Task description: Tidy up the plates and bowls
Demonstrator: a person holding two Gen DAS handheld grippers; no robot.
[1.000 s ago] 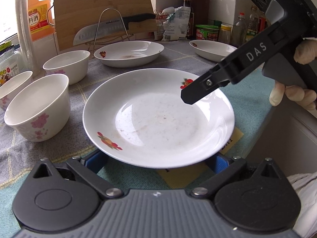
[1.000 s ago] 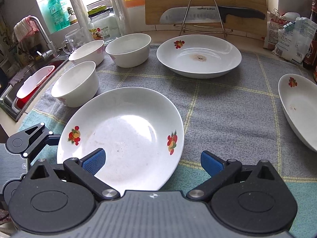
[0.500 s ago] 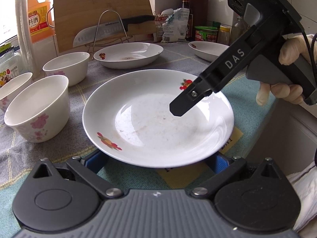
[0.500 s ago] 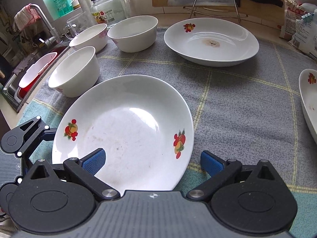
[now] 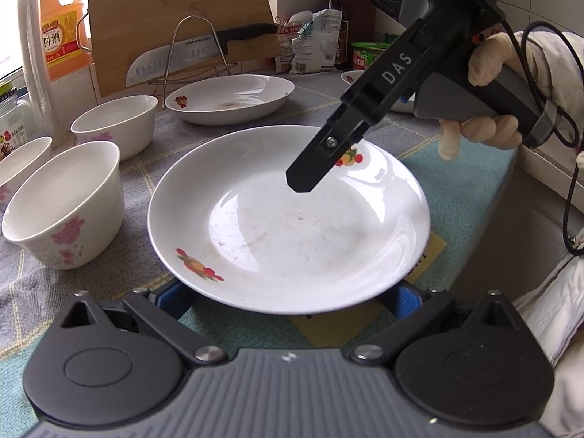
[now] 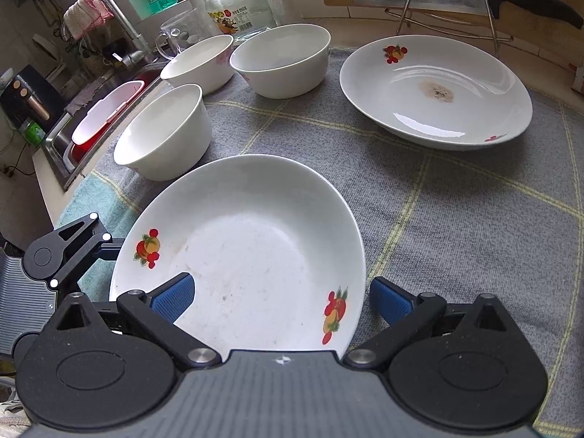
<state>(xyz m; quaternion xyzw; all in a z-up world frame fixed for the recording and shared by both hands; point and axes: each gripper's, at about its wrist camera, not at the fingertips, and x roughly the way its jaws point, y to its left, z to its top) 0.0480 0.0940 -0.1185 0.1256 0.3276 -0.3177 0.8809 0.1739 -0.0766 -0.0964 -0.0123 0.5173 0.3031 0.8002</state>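
Fruit-print plate (image 5: 288, 219) sits on grey cloth (image 6: 456, 200) at desk's near edge, w/ three bowls (image 6: 164, 131) to its left. Left gripper (image 5: 288, 297) jaws wide apart, straddling plate rim; right gripper (image 6: 281, 301) jaws also wide, over plate, gripping nothing.

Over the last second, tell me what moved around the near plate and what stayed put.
The right gripper came in over the near plate, from above its far right rim toward the middle and lower. Its jaws remain open, one pad over the plate and one outside the rim; no grasp yet. The left gripper, open at the plate's near edge, the three bowls and the far plate stayed put.
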